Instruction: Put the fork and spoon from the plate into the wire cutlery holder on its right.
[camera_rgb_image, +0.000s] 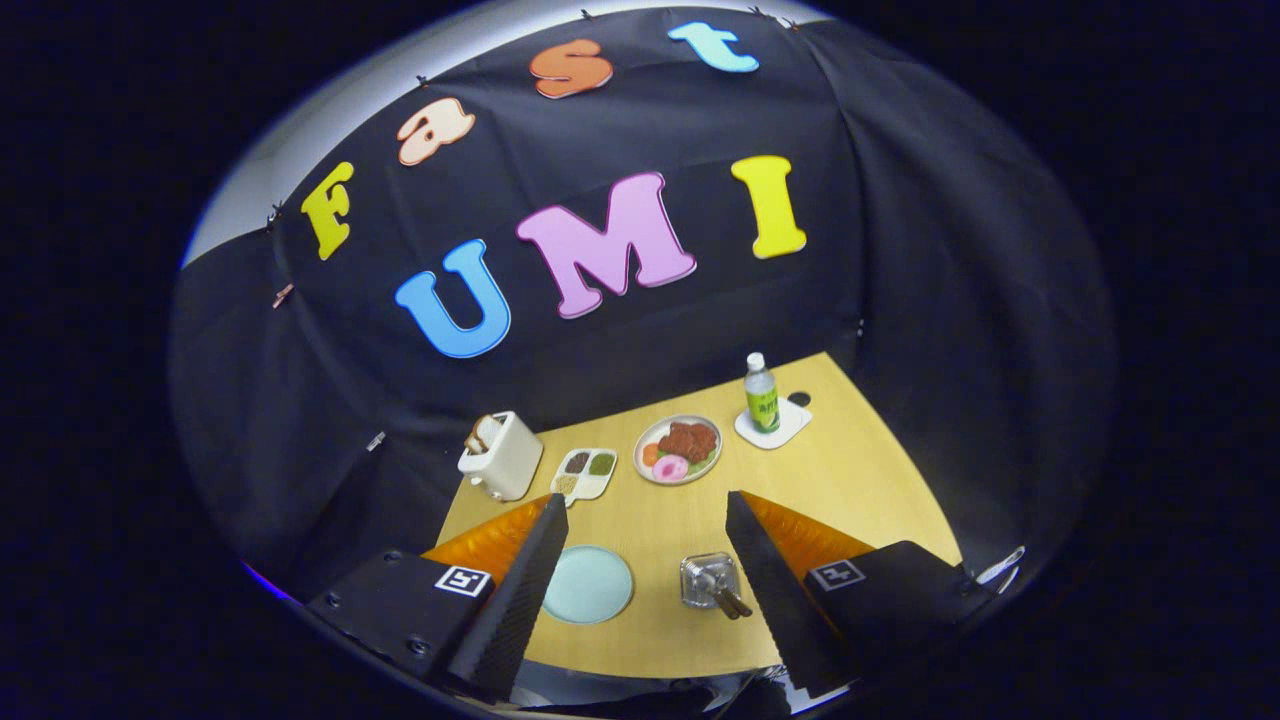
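A pale blue plate (588, 584) lies bare on the wooden table (860, 480), just inside my left finger. To its right stands the wire cutlery holder (708, 578), with brown-handled cutlery (731, 601) leaning out of it toward my right finger. My gripper (640, 515) is held high above the table and open, with nothing between its fingers. The plate and holder both lie in the gap between the black fingers (520, 590).
Beyond the fingers sit a white toaster with toast (500, 455), a small tray of seasonings (586, 472), a plate of food (678, 449), and a bottle (761, 393) on a white coaster. The table's near edge curves below the plate.
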